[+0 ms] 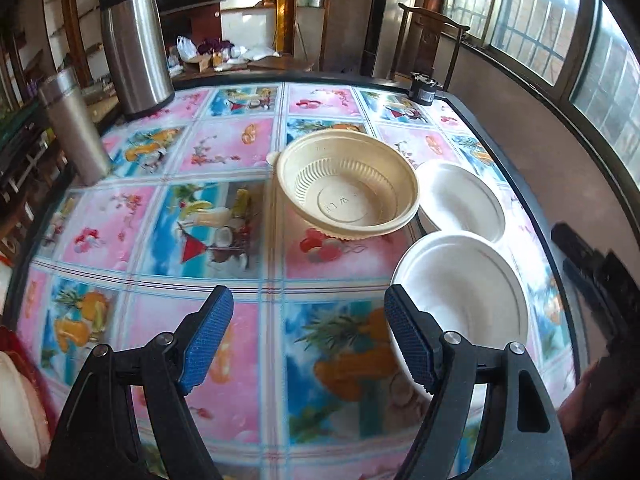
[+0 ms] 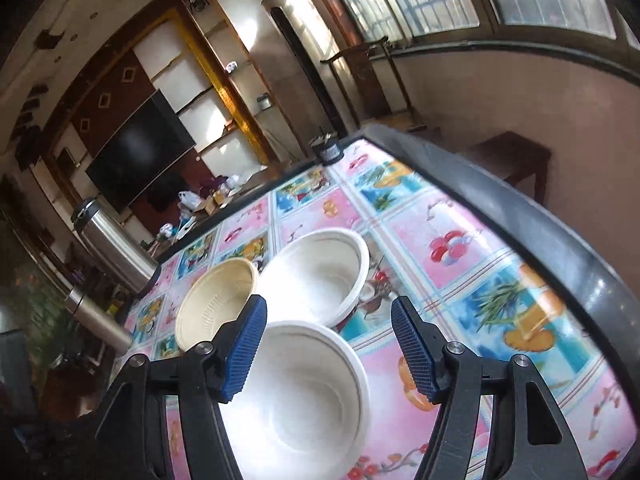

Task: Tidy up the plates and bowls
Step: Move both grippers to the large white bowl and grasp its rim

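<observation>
Hovering above the fruit-printed worktop (image 1: pixel 224 280), both tools are spread wide and carry nothing: the left tool (image 1: pixel 308 336) hangs over bare cloth at about 6 o'clock in its own view, and the right tool (image 2: pixel 328 348) sits low over the near white bowl (image 2: pixel 304 392), its left finger inside the rim line and its right finger outside over the cloth, though whether either pad touches the bowl I cannot tell. Judging from how things lie, the sorting has barely begun: three bowls stand singly, none nested in another. In the left wrist view the beige ribbed bowl (image 1: pixel 348 188) sits near the middle at roughly 12 o'clock from the tool, the far white bowl (image 1: pixel 464 200) just beside it at 1 o'clock, and the near white bowl (image 1: pixel 460 292) at 3 o'clock, close against the right finger. All three rest upright, mouths up; being round, they have no long axis, and the row of white bowls runs away from the person toward the far edge. A further white dish (image 1: pixel 16 408) shows at the 8 o'clock corner, partly cut off, so I cannot say what it rests on. What remains, I judge, is to stack the two white bowls and place the beige one. The steel thermos jug (image 1: pixel 132 52) and the tumbler (image 1: pixel 72 128) stand well apart at 10 o'clock.
</observation>
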